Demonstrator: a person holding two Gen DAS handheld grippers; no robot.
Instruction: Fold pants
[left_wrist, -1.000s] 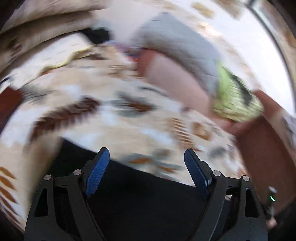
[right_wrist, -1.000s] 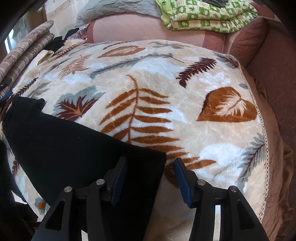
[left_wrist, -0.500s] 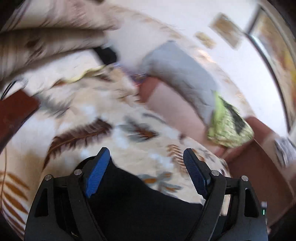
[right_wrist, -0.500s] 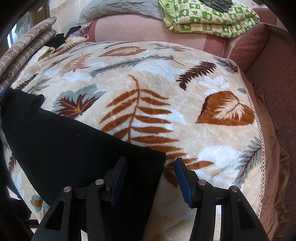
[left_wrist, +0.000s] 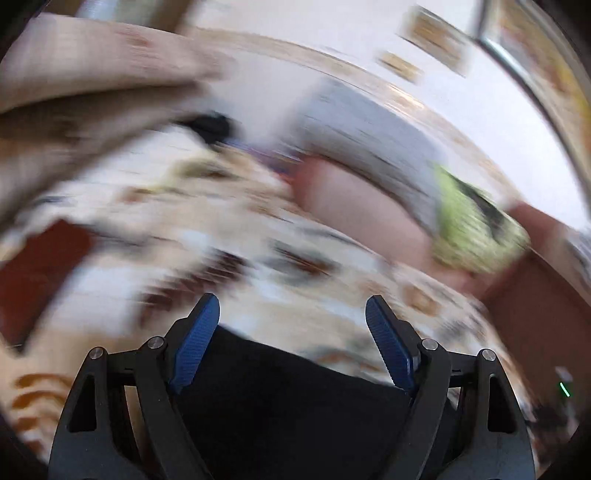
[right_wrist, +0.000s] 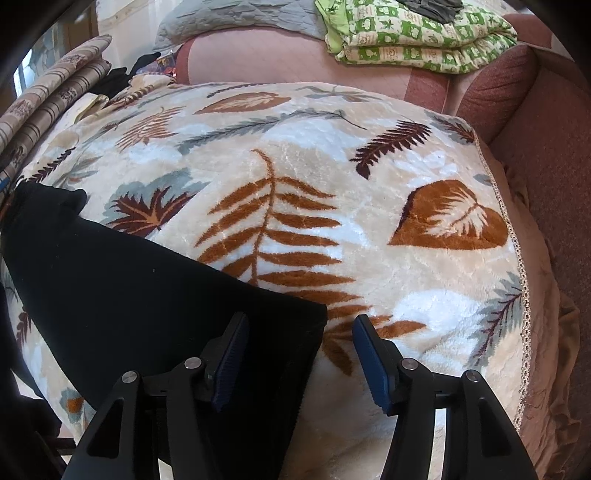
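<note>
The black pants (right_wrist: 122, 284) lie flat on a cream blanket with a leaf print (right_wrist: 295, 177). My right gripper (right_wrist: 299, 354) is open just above the pants' near right corner, its left finger over the cloth and its right finger over the blanket. In the blurred left wrist view my left gripper (left_wrist: 291, 339) is open with the black pants (left_wrist: 288, 402) below and between its fingers; contact cannot be told.
A pink sofa back (right_wrist: 295, 55) rises behind the blanket with a folded green checked cloth (right_wrist: 417, 37) and a grey quilt (right_wrist: 236, 18) on top. Striped cushions (right_wrist: 48, 99) lie at the far left. A dark red sofa arm (right_wrist: 546, 122) stands at the right.
The left wrist view keeps swinging and is blurred; the pants edge sits lower between its fingers than half a second ago. The right gripper has barely moved.
</note>
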